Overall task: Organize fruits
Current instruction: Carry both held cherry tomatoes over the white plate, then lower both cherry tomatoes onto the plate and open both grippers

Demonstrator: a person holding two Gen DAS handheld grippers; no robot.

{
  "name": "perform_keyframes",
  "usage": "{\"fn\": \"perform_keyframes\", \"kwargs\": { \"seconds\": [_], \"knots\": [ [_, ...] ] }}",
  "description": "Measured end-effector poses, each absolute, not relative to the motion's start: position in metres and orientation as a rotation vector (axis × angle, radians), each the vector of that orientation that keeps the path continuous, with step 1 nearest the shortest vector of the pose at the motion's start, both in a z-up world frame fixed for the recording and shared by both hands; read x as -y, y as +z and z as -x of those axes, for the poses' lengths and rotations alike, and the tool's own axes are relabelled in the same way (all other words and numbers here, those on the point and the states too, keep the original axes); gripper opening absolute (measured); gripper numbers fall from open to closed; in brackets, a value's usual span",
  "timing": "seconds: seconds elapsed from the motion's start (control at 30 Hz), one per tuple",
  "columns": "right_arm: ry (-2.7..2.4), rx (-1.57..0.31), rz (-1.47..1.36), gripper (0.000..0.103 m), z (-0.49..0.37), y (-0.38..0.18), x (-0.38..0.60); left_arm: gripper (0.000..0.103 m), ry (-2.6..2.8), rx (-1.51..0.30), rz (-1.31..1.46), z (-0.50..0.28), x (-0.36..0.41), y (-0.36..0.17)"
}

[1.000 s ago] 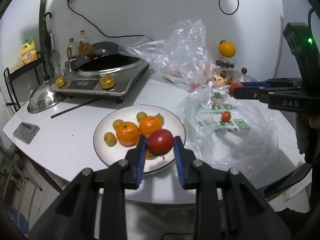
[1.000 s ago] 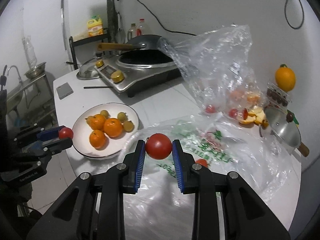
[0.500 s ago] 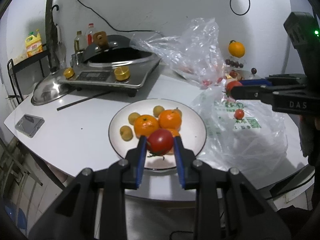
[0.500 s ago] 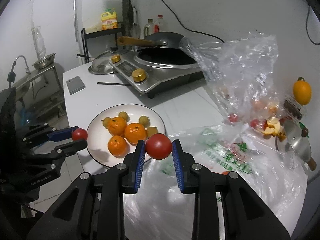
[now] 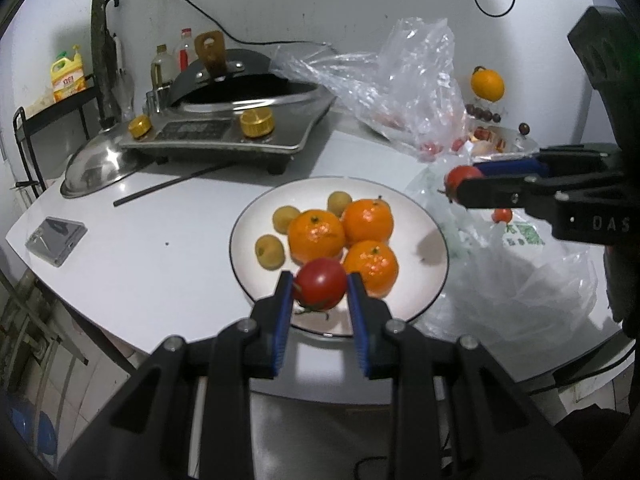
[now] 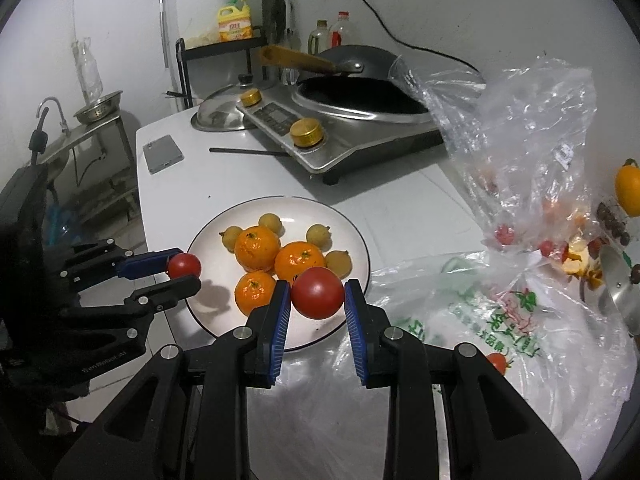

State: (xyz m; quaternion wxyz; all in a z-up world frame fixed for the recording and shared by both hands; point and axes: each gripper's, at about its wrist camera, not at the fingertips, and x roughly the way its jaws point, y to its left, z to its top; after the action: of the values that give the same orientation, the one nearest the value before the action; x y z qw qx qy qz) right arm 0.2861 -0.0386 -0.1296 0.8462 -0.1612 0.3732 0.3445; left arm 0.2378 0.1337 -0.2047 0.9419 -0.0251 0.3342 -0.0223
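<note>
A white plate (image 5: 432,216) (image 6: 352,232) holds three oranges (image 5: 316,236) and several small yellow fruits (image 5: 270,250). My left gripper (image 5: 320,286) is shut on a red tomato (image 5: 321,283) above the plate's near rim; it shows at the left in the right wrist view (image 6: 184,266). My right gripper (image 6: 317,294) is shut on another red tomato (image 6: 318,292) over the plate's right edge; it shows at the right in the left wrist view (image 5: 460,182). A small tomato (image 6: 498,362) lies on the plastic bag.
A printed plastic bag (image 6: 500,320) lies right of the plate, a crumpled clear bag (image 5: 412,80) behind it. An induction cooker with a wok (image 5: 240,120), a steel lid (image 5: 96,168), a chopstick (image 5: 172,184) and a phone (image 5: 56,236) sit on the white table. An orange fruit (image 5: 487,84) stands far right.
Both grippers, each still holding its tomato, have moved toward the plate. The right gripper has shifted left from over the bag to the plate's edge.
</note>
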Motion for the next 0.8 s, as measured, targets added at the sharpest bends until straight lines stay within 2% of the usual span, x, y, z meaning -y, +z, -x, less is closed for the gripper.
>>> {"fn": "perform_keyframes", "kwargs": {
  "seconds": [0.8],
  "knots": [
    [0.728,-0.913,0.425,0.030,-0.307,-0.186,0.010,0.028,-0.026,-0.761,-0.019,-0.270,-0.134,-0.227]
  ]
}}
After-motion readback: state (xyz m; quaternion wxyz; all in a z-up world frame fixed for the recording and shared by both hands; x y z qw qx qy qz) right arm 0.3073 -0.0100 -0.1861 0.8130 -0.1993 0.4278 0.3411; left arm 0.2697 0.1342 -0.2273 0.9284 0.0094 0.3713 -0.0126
